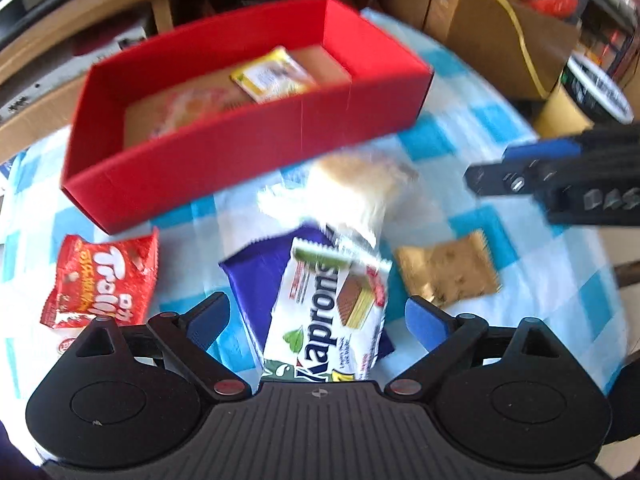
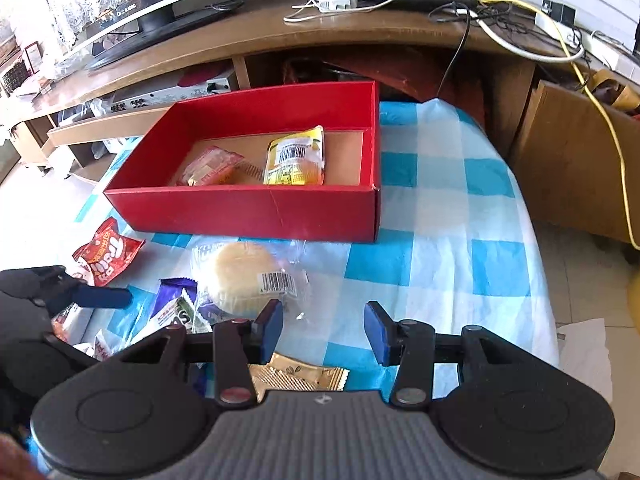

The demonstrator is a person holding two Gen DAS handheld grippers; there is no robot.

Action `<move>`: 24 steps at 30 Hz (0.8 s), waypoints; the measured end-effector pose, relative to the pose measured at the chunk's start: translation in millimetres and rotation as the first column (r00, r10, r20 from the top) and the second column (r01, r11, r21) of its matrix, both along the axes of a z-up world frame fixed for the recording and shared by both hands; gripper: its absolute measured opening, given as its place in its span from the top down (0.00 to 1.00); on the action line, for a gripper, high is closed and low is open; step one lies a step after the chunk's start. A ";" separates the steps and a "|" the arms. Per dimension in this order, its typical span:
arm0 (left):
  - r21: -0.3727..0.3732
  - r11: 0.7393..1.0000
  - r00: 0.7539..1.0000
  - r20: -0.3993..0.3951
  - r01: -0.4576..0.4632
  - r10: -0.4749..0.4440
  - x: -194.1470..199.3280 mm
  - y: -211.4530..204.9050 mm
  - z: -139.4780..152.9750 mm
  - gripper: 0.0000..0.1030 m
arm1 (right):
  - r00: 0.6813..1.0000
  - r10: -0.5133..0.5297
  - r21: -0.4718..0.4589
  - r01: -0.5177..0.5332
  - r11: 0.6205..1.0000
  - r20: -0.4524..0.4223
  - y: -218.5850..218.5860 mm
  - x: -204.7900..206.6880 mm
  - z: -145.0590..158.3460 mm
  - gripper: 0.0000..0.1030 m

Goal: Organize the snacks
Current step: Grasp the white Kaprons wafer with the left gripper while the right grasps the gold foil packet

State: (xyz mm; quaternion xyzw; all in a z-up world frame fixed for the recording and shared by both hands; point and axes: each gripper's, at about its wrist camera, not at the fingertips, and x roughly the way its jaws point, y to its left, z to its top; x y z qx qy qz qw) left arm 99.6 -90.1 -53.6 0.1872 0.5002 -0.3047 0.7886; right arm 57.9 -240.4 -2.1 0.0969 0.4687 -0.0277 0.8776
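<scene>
Across the counter's checked cloth [image 2: 440,208], going left to right in the right wrist view, five snacks wait outside the red box [image 2: 256,212]: Trolli bag [image 2: 106,258], purple bar [image 2: 170,300], Kaprons wafer [image 1: 328,308], round cake [image 2: 244,276], gold packet [image 2: 296,376]. Two packets lie boxed, upper middle. Left gripper [image 1: 316,316] straddles the wafer, jaws released; right gripper [image 2: 324,330] gapes empty.

A counter under a blue-and-white checked cloth [image 2: 440,208] carries a red open cardboard box [image 2: 256,212]. In front of it on the cloth: a red Trolli candy bag [image 1: 100,280], a round pale bun in clear wrap [image 2: 240,276], a purple foil packet [image 1: 256,280], a gold foil packet [image 1: 448,268].
</scene>
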 end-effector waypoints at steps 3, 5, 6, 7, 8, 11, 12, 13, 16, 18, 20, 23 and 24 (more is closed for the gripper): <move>0.034 0.999 1.000 -0.025 -0.005 0.006 5.7 -3.3 -14.9 0.06 | 1.000 0.008 -0.002 -0.008 1.000 -0.008 1.0 -1.2 -2.6 0.43; 0.029 1.000 0.999 -0.043 -0.011 0.012 6.9 -2.4 -20.1 0.10 | 1.000 0.009 -0.004 -0.009 1.000 -0.015 0.9 -1.0 -4.9 0.43; 0.023 1.000 0.999 -0.040 -0.008 0.009 5.7 -1.6 -19.1 0.12 | 1.000 0.010 -0.005 -0.010 1.000 -0.020 0.6 -0.5 -6.3 0.43; 0.017 1.000 0.999 -0.041 -0.005 0.006 3.9 -0.8 -17.8 0.17 | 1.000 0.012 -0.006 -0.012 1.000 -0.027 0.4 0.5 -8.1 0.42; 0.013 1.000 0.999 -0.039 -0.009 0.009 2.8 0.5 -16.2 0.20 | 0.999 0.015 -0.005 -0.015 1.000 -0.034 0.4 1.6 -10.2 0.43; -0.008 1.000 0.999 -0.038 -0.028 0.027 0.3 7.0 -12.0 0.30 | 0.998 0.029 0.000 -0.029 1.000 -0.053 1.9 3.2 -15.8 0.43; -0.017 0.999 0.999 -0.040 -0.034 0.033 -0.1 9.8 -10.0 0.32 | 0.998 0.034 -0.001 -0.034 0.999 -0.059 2.6 3.1 -17.5 0.42; -0.029 0.999 0.998 -0.045 -0.039 0.038 0.7 12.6 -7.9 0.35 | 0.997 0.040 0.000 -0.040 0.999 -0.066 3.2 3.5 -19.8 0.42; -0.041 0.998 0.997 -0.053 -0.050 0.048 0.8 18.7 -4.8 0.37 | 0.994 0.065 0.025 -0.063 0.998 -0.092 5.0 6.3 -29.0 0.42; -0.039 0.998 0.997 -0.061 -0.044 0.042 -2.2 20.9 -5.2 0.37 | 0.989 0.098 0.053 -0.092 0.994 -0.112 7.0 9.2 -36.7 0.42; -0.039 0.998 0.997 -0.064 -0.040 0.038 -5.7 22.8 -5.5 0.37 | 0.982 0.145 0.072 -0.137 0.988 -0.118 11.2 12.7 -42.9 0.42; -0.043 0.998 0.997 -0.068 -0.038 0.035 -6.9 24.7 -4.9 0.37 | 0.966 0.233 0.082 -0.225 0.971 -0.115 20.7 20.7 -51.6 0.42; -0.042 0.998 0.997 -0.068 -0.045 0.042 -6.0 25.7 -4.8 0.36 | 0.960 0.257 0.086 -0.248 0.965 -0.107 22.9 21.7 -52.7 0.37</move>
